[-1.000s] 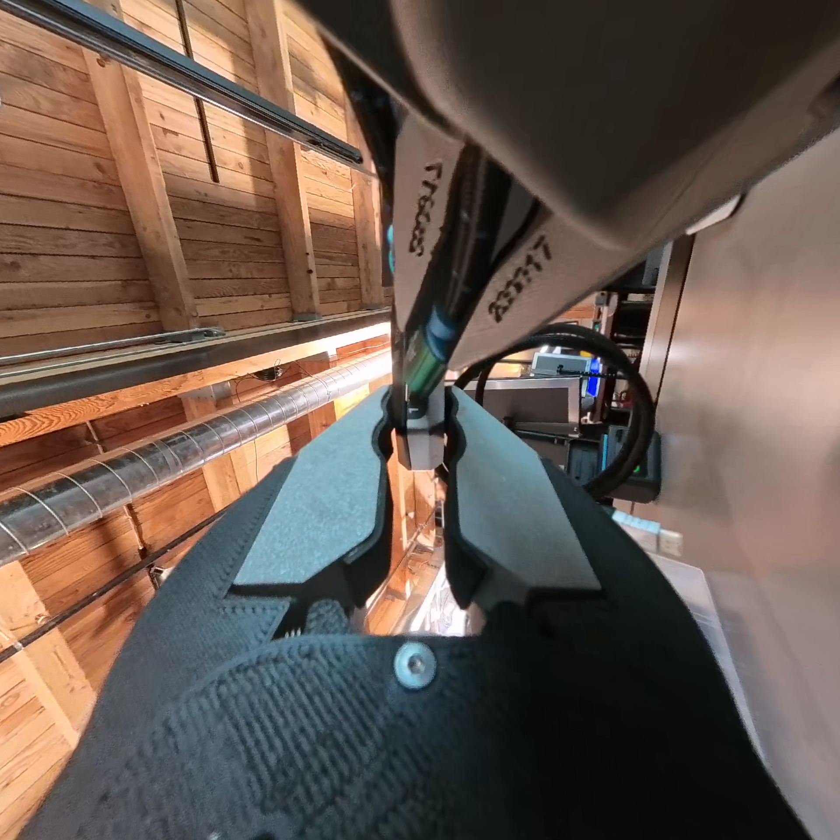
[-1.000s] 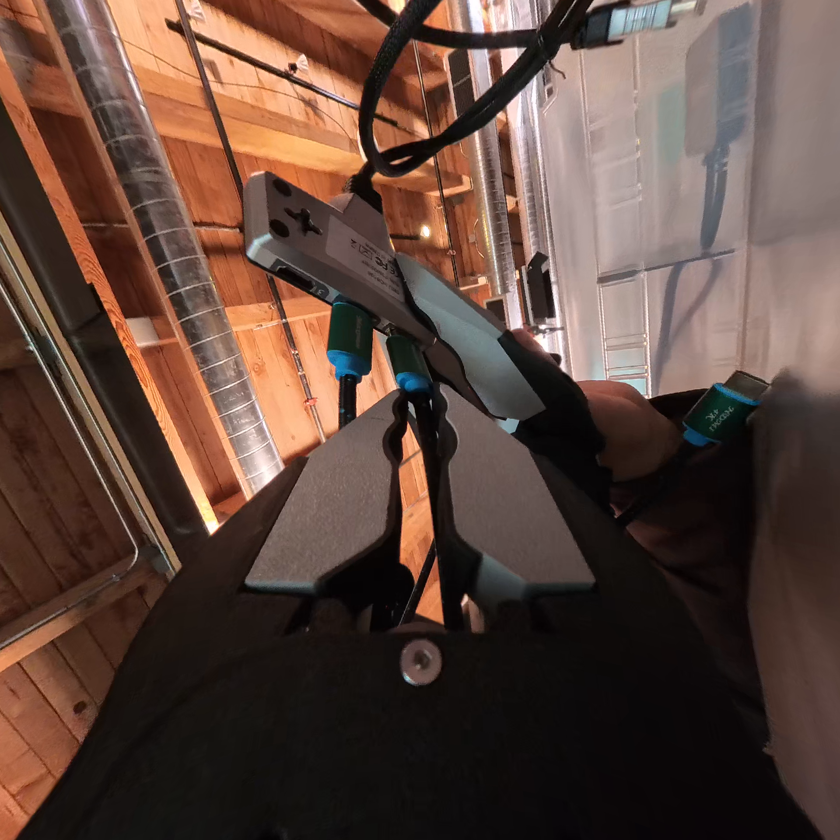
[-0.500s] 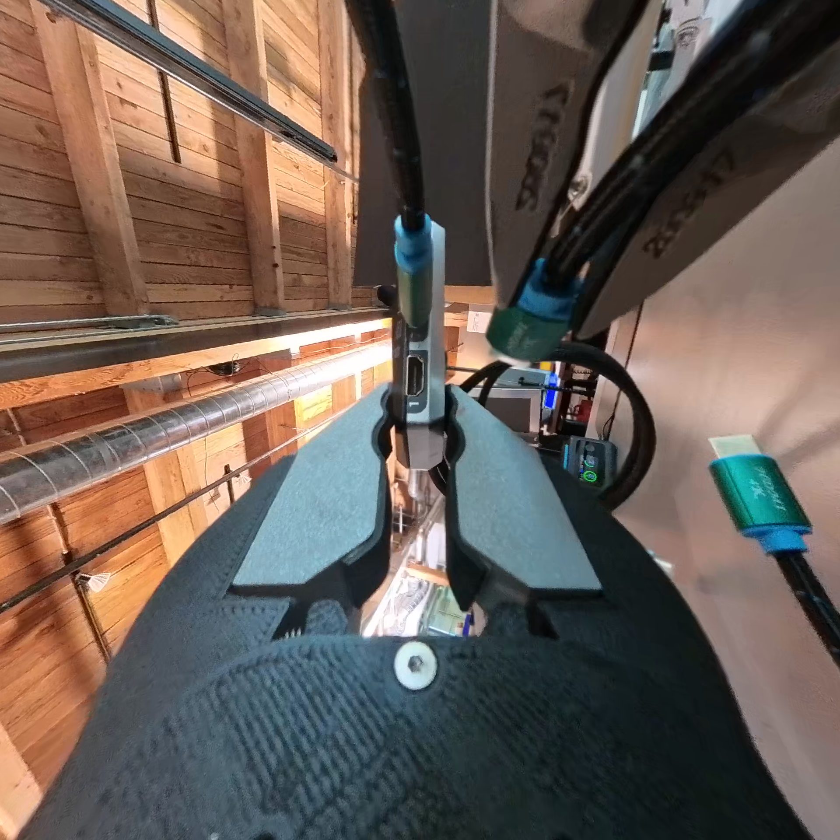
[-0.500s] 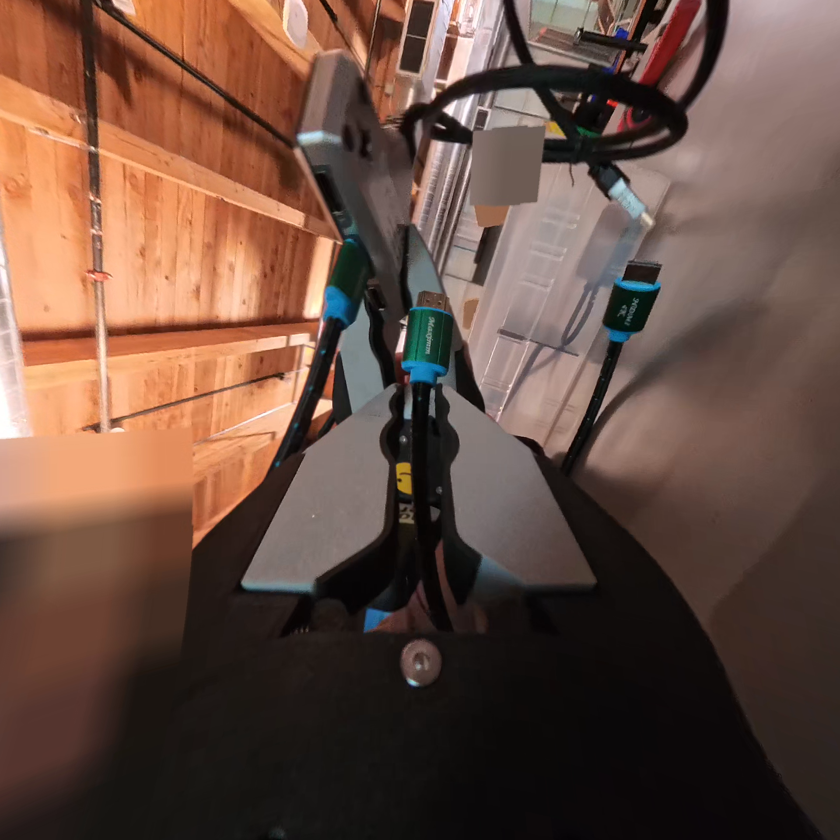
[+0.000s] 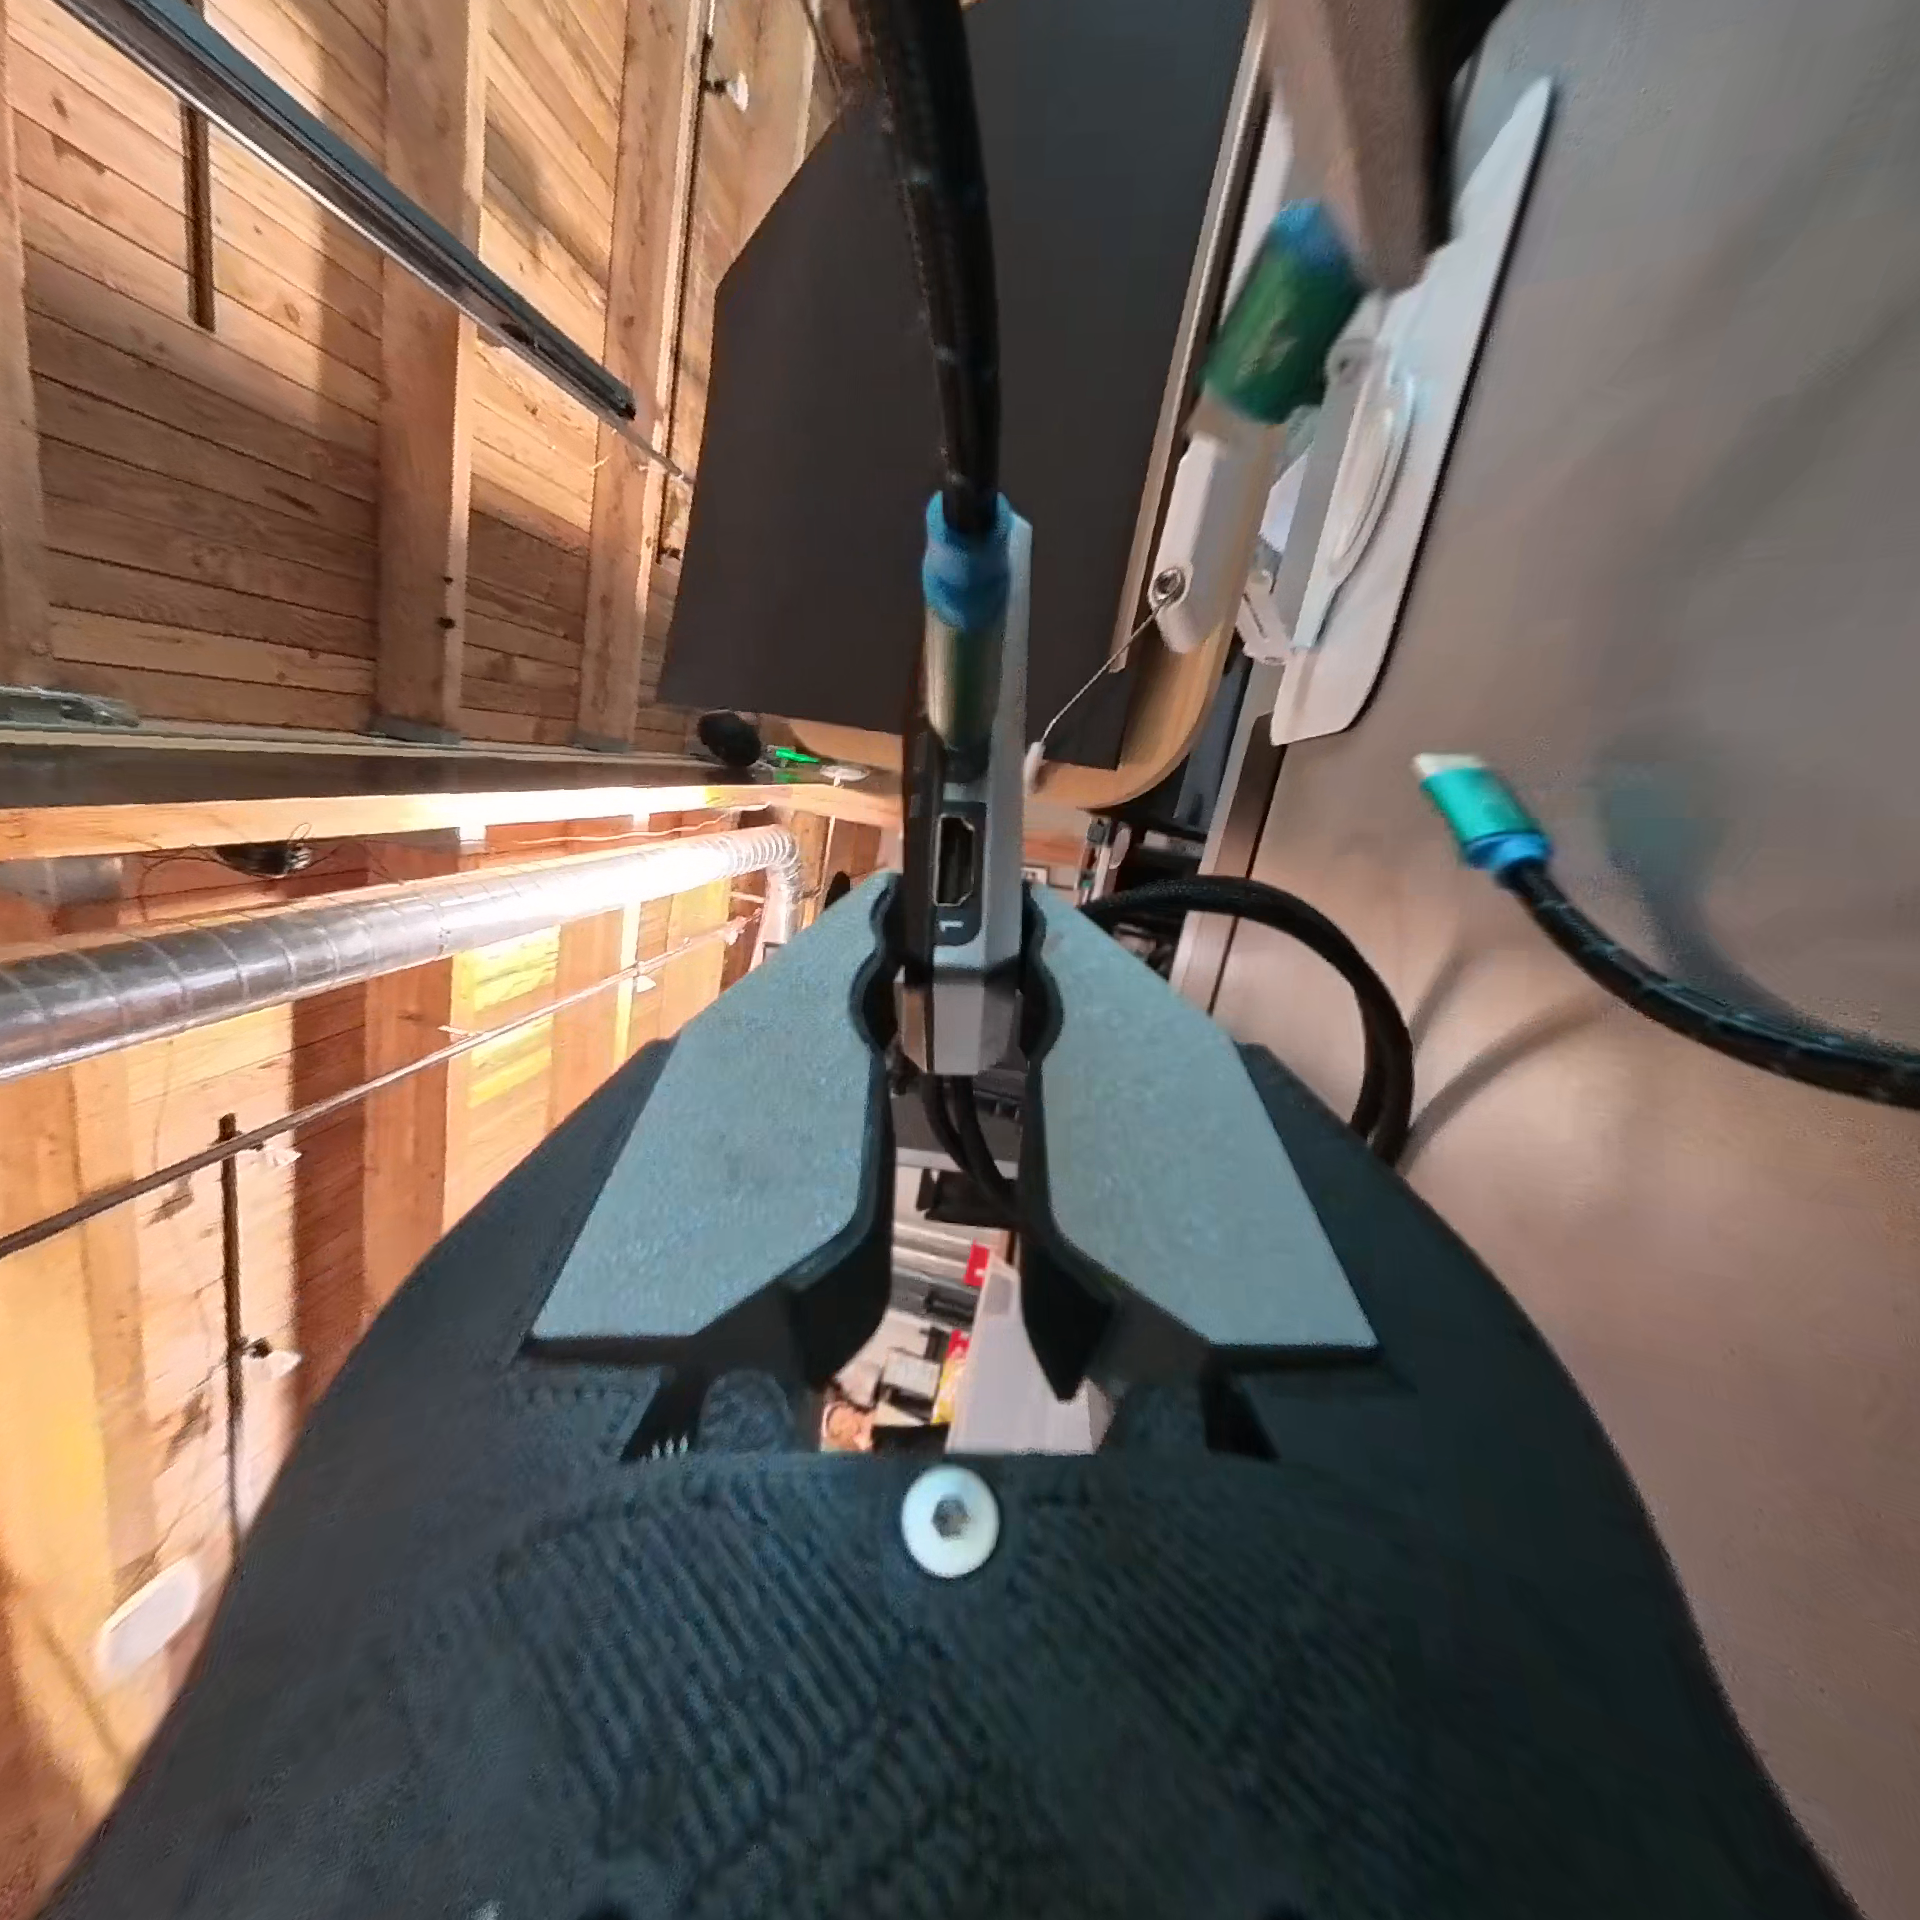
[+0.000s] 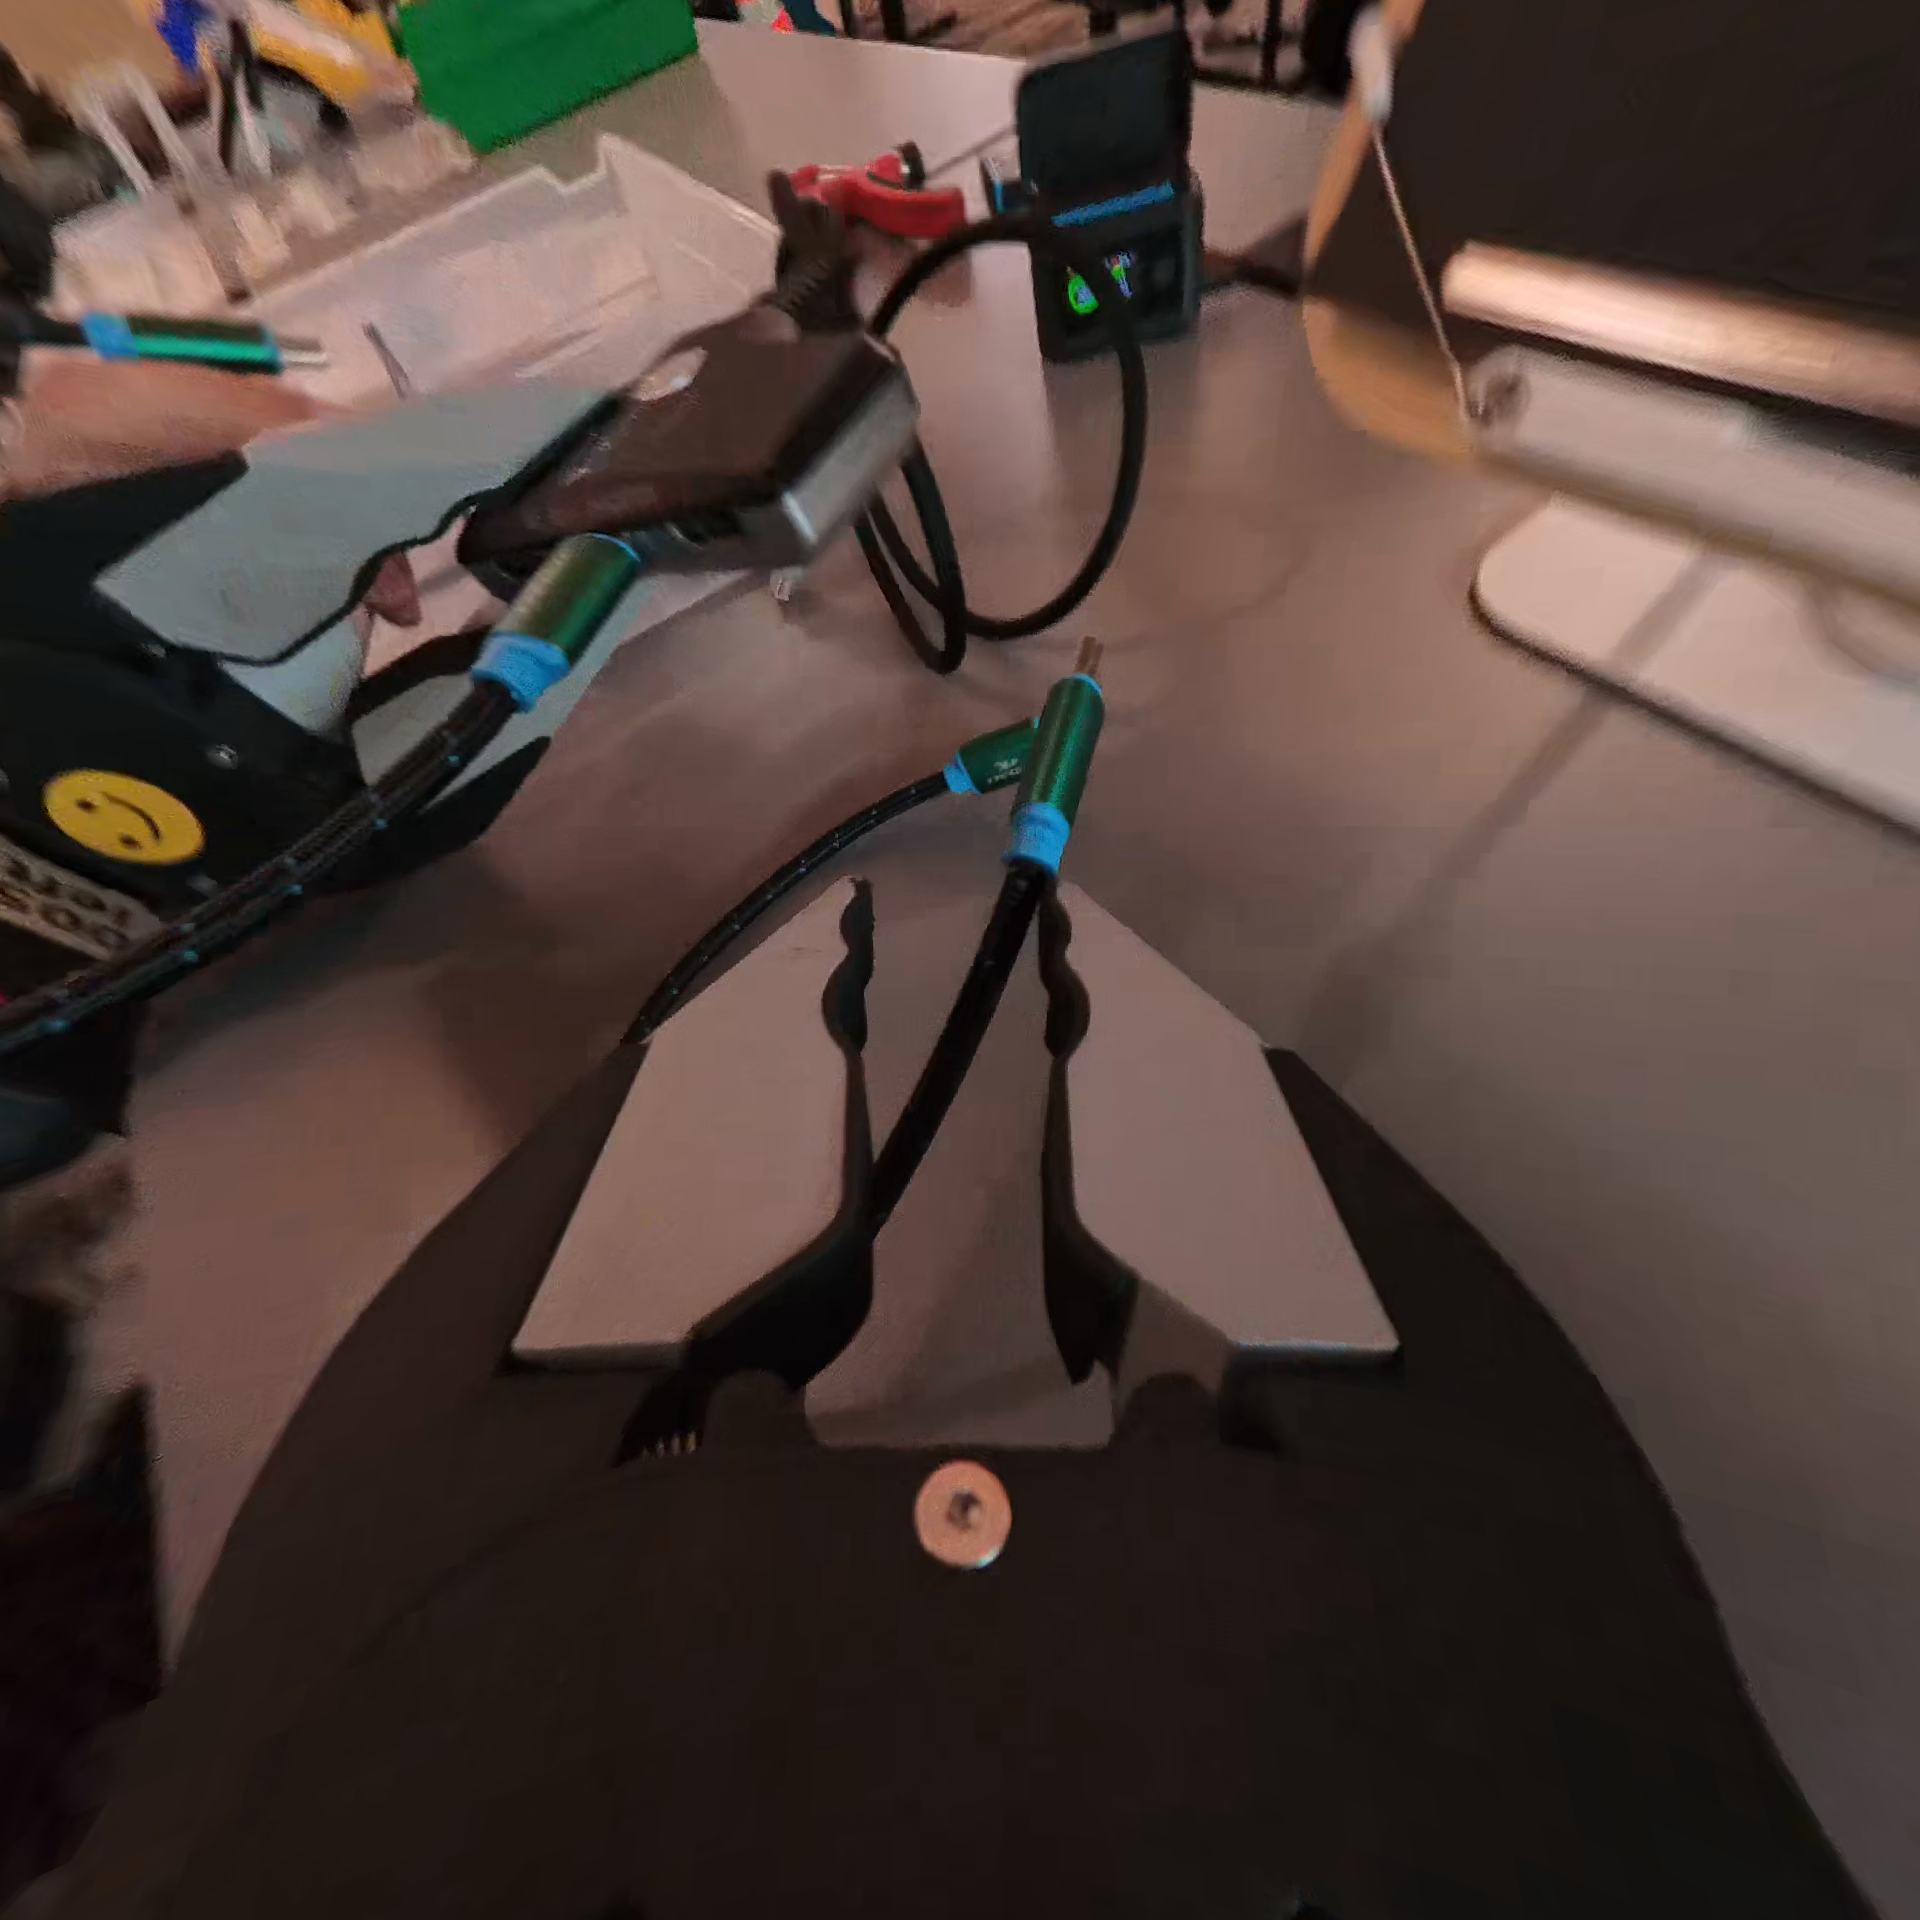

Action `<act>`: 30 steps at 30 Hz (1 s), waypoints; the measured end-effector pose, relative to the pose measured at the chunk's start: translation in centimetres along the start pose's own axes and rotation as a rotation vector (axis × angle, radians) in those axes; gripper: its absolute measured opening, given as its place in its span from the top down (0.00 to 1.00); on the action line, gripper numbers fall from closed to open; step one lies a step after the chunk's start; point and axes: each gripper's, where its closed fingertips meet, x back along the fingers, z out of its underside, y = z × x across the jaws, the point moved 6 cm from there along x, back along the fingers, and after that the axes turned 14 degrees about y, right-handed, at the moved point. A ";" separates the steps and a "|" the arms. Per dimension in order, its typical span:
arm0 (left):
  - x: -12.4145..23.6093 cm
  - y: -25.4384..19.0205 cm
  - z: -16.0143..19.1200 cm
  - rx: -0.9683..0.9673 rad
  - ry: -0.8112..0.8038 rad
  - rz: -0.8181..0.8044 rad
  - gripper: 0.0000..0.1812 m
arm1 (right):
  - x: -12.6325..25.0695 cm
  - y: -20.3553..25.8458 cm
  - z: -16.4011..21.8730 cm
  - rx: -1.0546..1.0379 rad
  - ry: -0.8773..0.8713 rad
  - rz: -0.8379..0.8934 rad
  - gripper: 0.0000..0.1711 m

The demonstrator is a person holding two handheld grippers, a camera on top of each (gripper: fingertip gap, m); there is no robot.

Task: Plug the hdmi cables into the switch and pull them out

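My left gripper is shut on the grey HDMI switch and holds it up off the table. One green-and-blue HDMI plug sits in the switch, and a port beside it is empty. In the right wrist view the switch is at the left, above the table, with that plug in it. My right gripper is open. A black cable runs loosely between its fingers, its green plug just past the tips. Another loose plug lies on the table behind it.
A black box with a lit display stands on the grey table, with a looped black cable in front of it. A monitor's white base is at the right. A white tray and a red clamp lie farther back.
The right gripper pulled its plug out of the switch, swung away and down toward the table, and its jaws opened around the cable. The left gripper kept holding the switch.
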 end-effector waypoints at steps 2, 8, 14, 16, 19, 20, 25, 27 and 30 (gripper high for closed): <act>0.2 0.1 -0.1 0.018 -0.023 0.021 0.90 | 0.1 0.2 -1.1 0.144 -0.015 0.087 0.81; 0.6 0.0 -0.8 0.048 -0.048 0.115 0.90 | -0.3 -1.1 -1.9 0.360 0.010 0.417 0.71; 0.8 -1.3 -1.6 0.030 -0.068 0.224 0.89 | 0.2 3.5 -2.3 0.704 -0.117 0.387 0.78; 1.1 -1.4 -1.8 0.041 -0.088 0.260 0.89 | 0.1 4.1 -2.5 0.828 -0.112 0.435 0.81; 1.1 -1.0 -1.4 0.118 -0.111 0.313 0.88 | -0.7 4.6 -2.1 0.946 -0.060 0.392 0.87; 1.2 -0.8 -1.3 0.154 -0.121 0.335 0.88 | -0.8 4.6 -2.2 0.966 -0.064 0.398 0.86; 1.8 -0.4 -1.7 0.221 -0.186 0.415 0.88 | -1.8 4.6 -1.9 1.077 -0.018 0.498 0.76; 2.1 -0.7 -1.8 0.211 -0.216 0.461 0.88 | -2.0 4.7 -1.6 1.112 -0.014 0.531 0.83; 2.8 -0.5 -1.8 0.221 -0.280 0.484 0.88 | -1.9 5.0 -1.3 1.160 -0.061 0.518 0.84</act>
